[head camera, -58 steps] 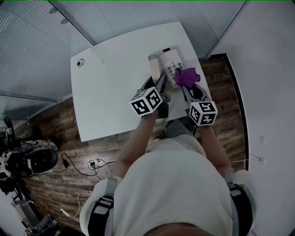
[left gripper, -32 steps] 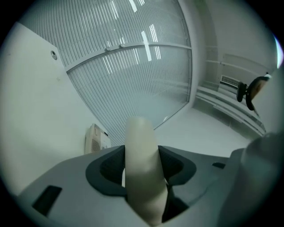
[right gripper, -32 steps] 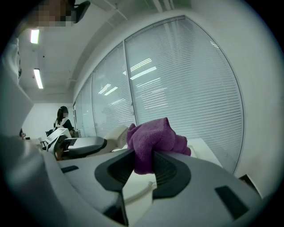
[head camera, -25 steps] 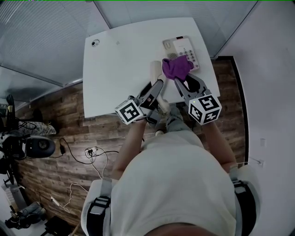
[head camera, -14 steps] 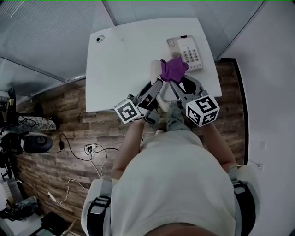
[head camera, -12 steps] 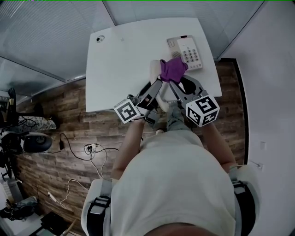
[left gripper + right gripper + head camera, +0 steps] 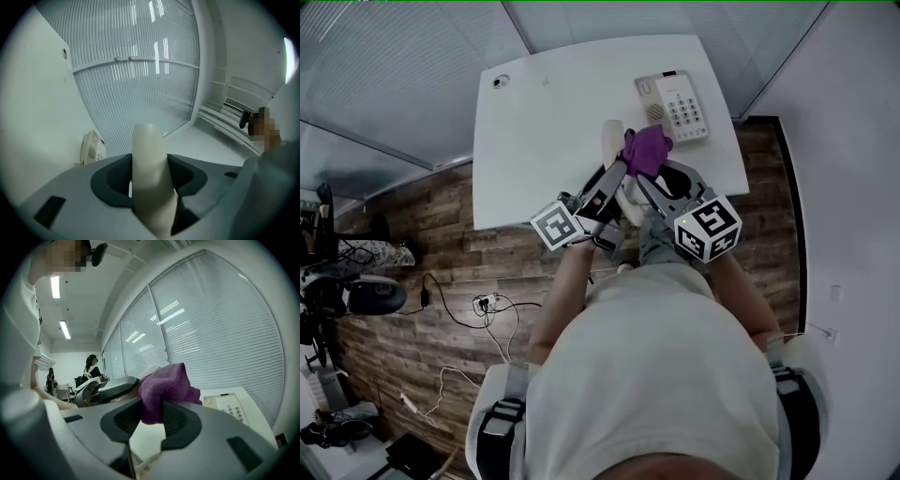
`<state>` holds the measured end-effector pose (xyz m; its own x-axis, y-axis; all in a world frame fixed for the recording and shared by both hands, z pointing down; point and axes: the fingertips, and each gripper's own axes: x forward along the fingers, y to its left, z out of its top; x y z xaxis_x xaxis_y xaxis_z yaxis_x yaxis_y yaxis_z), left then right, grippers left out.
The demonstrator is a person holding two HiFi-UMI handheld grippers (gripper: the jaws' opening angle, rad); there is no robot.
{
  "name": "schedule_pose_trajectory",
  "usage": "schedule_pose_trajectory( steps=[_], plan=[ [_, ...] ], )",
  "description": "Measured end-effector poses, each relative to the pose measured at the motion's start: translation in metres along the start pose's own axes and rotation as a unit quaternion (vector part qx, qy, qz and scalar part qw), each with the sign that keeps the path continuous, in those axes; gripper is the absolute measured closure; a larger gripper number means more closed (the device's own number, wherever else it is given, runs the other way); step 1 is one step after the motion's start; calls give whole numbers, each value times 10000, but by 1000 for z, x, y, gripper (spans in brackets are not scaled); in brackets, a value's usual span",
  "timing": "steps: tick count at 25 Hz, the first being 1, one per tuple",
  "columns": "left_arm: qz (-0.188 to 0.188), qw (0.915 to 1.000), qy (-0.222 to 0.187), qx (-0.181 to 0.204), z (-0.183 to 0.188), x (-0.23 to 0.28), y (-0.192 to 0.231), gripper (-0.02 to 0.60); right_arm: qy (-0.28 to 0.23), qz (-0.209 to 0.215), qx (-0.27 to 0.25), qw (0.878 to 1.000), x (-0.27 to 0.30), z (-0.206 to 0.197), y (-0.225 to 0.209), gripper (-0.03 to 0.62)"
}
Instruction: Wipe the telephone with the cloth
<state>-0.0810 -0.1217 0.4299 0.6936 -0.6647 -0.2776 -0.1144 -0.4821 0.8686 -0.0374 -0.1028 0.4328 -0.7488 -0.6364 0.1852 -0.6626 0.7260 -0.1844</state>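
Head view: left claw (image 7: 616, 172) pinches handset (image 7: 609, 138), lifted above surface (image 7: 534, 131). Right claw (image 7: 645, 178) pinches cloth (image 7: 647, 148), which touches handset's side. Base (image 7: 673, 105) sits apart, near far right corner.

Left gripper view: jaws clamp cream handset mid-length; base low at left.

Right gripper view: jaws nip purple cloth, bunched above them; base keypad at right.

Step, judged: wiping handset. Next move calls for a firm hold on handset, cloth drawn along its length, then over base.

Containers: none seen.
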Motion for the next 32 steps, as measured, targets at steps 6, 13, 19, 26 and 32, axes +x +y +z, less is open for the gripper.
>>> schedule_pose_trajectory(
  steps=[6, 13, 19, 26, 32],
  plan=[
    [-51, 10000, -21, -15, 1, 1, -2, 350, 80, 158, -12, 9998, 0, -6, 10, 470],
    [-56, 10000, 0, -24, 1, 2, -2, 350, 203, 391, 10, 9990, 3, -13, 18, 471],
    [-44, 10000, -30, 13, 2, 1, -2, 350, 342, 731, -4, 9967, 1, -15, 26, 471],
    [48, 9999, -85, 95, 3, 1, 1, 350, 411, 993, -172, 9941, -9, -19, 31, 473],
    [55, 9999, -78, 113, 5, 1, 4, 350, 492, 1120, -266, 9921, -13, -22, 32, 474]
  ],
)
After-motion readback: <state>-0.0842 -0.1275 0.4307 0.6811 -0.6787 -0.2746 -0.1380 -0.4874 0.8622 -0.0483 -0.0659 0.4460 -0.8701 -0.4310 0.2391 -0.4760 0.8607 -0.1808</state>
